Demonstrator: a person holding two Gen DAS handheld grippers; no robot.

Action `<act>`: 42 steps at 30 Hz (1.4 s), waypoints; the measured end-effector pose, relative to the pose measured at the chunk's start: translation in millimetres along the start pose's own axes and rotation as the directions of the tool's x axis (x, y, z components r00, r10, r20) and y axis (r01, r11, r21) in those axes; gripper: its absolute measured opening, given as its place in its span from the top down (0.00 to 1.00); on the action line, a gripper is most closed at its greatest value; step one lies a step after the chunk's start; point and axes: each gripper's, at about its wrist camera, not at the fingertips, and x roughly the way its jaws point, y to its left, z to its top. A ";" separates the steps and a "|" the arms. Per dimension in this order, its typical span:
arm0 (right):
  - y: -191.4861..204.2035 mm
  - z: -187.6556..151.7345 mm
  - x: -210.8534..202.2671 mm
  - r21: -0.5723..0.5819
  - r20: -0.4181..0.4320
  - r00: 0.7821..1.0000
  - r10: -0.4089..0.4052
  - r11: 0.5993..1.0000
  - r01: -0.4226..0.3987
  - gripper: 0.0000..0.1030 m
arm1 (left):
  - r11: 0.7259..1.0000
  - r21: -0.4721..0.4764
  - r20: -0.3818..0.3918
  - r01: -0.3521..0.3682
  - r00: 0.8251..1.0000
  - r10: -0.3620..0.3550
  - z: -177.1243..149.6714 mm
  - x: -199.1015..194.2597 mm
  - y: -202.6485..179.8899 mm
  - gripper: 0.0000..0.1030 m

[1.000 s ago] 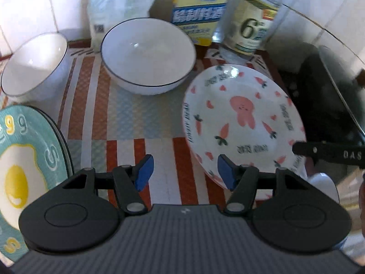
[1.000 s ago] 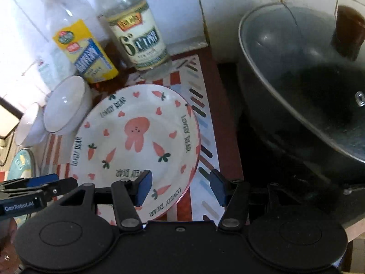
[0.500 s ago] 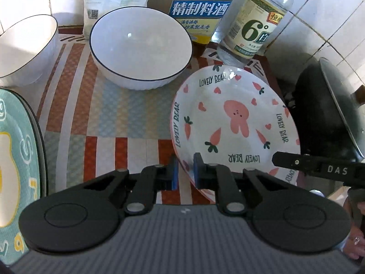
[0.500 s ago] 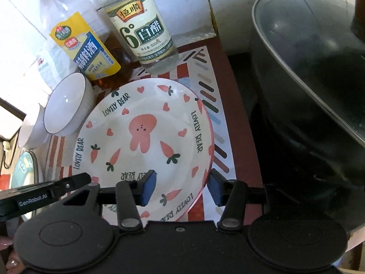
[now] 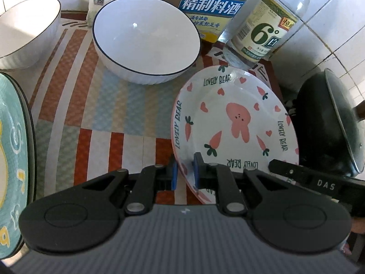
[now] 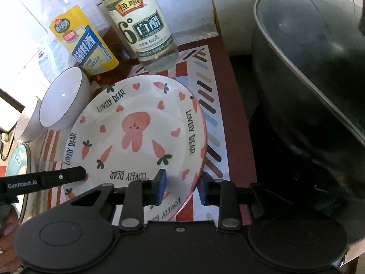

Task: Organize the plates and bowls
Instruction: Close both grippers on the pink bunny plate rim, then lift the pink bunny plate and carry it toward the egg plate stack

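Plate: a round white ceramic plate printed with a pink rabbit, carrots, hearts and the words LOVELY BEAR (image 5: 235, 125) lies on the striped woven mat (image 5: 91, 105) at the mat's right end, just beside the black wok with a glass lid (image 6: 308, 86).

Left gripper (image 5: 184, 173): its blue-padded fingers (image 5: 174, 175) are clamped on the near left rim of the plate — one pad under the rim, the other on top, pressing it.

Right gripper (image 6: 181, 188): its fingers (image 6: 161, 186) straddle the near right rim of the plate and have just been closing; the left pad sits over the plate's face, the right pad outside the rim, and a gap shows on both sides, so the pads are not yet pressing.

Bowls: a white ribbed bowl with a thin dark rim (image 5: 146, 38) stands behind the plate on the mat, apart from it; a second like it (image 5: 25, 29) stands further left.

Other plate: a teal plate with a fried-egg picture (image 5: 13, 157) lies at the left edge, well apart from the rabbit plate.

Bottles: a yellow-labelled bottle (image 6: 84, 43) and a clear green-labelled bottle marked 6° (image 6: 146, 25) stand against the white tiled wall (image 5: 330, 22) behind the plate.
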 end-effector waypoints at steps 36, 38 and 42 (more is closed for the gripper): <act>44.3 12.8 -32.8 -0.017 -0.076 0.996 0.045 0.999 -0.046 0.79 | 0.993 -0.086 -0.008 -0.079 0.997 0.079 -10.0 -65.4 12.3 0.88; 52.2 14.1 -34.0 -0.046 -0.088 0.995 0.047 0.998 -0.051 0.79 | 0.992 -0.090 -0.001 -0.087 0.996 0.087 -10.6 -73.3 12.7 0.88; 62.1 16.2 -39.0 -0.073 -0.104 0.993 0.052 0.996 -0.059 0.79 | 0.990 -0.107 0.001 -0.087 0.996 0.088 -14.2 -85.3 15.8 0.88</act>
